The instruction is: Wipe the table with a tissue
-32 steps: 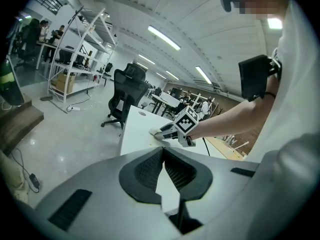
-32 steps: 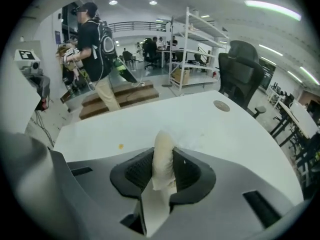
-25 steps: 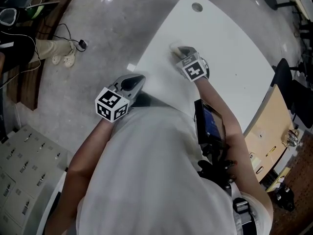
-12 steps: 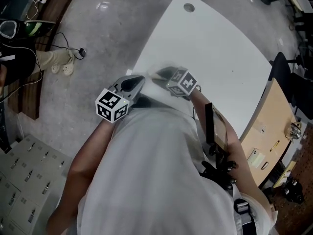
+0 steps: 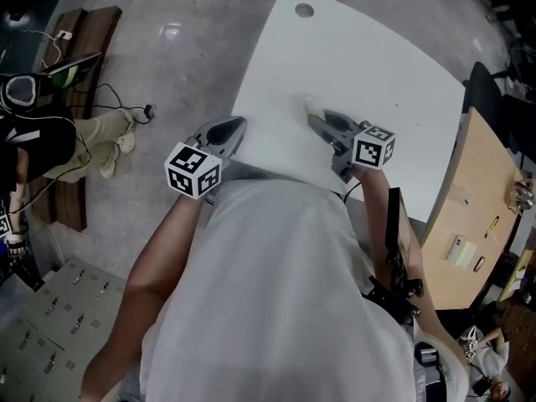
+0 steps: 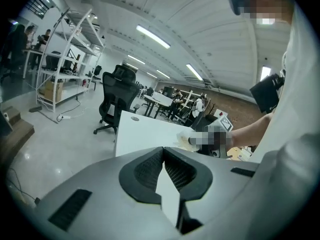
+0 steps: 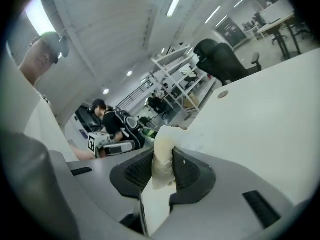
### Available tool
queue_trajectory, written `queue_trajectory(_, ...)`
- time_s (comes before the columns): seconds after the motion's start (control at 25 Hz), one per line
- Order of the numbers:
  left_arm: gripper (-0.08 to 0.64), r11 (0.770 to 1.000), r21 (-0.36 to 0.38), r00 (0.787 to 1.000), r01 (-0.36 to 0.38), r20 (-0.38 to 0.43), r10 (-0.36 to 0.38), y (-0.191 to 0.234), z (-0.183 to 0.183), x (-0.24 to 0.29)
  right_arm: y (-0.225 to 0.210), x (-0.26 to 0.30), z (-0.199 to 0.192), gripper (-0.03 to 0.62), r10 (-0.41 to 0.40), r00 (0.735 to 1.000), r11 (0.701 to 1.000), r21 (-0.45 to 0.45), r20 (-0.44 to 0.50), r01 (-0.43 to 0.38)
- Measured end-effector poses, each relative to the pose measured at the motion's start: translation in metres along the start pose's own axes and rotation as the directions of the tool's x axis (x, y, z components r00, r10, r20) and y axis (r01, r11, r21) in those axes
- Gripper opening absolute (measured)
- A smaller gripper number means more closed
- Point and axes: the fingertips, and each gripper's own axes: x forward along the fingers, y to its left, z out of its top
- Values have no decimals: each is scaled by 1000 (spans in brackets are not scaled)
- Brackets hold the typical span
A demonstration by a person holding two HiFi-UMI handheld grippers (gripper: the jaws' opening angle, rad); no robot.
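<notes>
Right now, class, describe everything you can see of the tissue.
The tissue is a small, off-white, crumpled wad of soft paper. It stands pinched between the jaws of the right gripper, its bunched top poking out past their tips. It sits over the near part of the white table; whether it touches the surface cannot be told.

1 blk office chair (image 6: 116, 91) nr metal rack (image 6: 70, 59); wood bench (image 5: 94, 36) on concrete floor (image 5: 184, 74).
</notes>
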Motion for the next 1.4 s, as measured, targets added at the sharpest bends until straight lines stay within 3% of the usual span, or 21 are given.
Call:
queue_trajectory(0.2, 15, 995, 37, 994, 91, -64, -88, -25, -2, 31, -21, -53, 7, 95, -92, 982, 992, 99, 165, 76)
queue_trajectory(0.48, 15, 965, 99, 963, 241, -150, -225, -87, -2, 91, -40, -131, -12, 95, -202, 937, 972, 175, 285, 157)
queue_trajectory(0.8, 15, 913, 151, 916, 378, -206, -345, -173, 9, 165, -74, -240, -32, 95, -342, 854, 925, 299, 392, 233)
queue_trajectory(0.92, 15, 902, 155, 903, 404, -227, -366, -198, 5, 181, -98, -275, -43, 95, -424, 823, 890, 343, 378, 302)
queue_trajectory(1.12, 15, 900, 156, 895, 407, -264, -359, -225, -7, 196, -144, -320, -65, 95, -561, 786, 812, 360, 259, 460)
queue_trajectory(1.4, 15, 942, 137, 937, 307, -220, -273, -234, -12, 195, -207, -352, -56, 95, -654, 741, 748, 270, 151, 606)
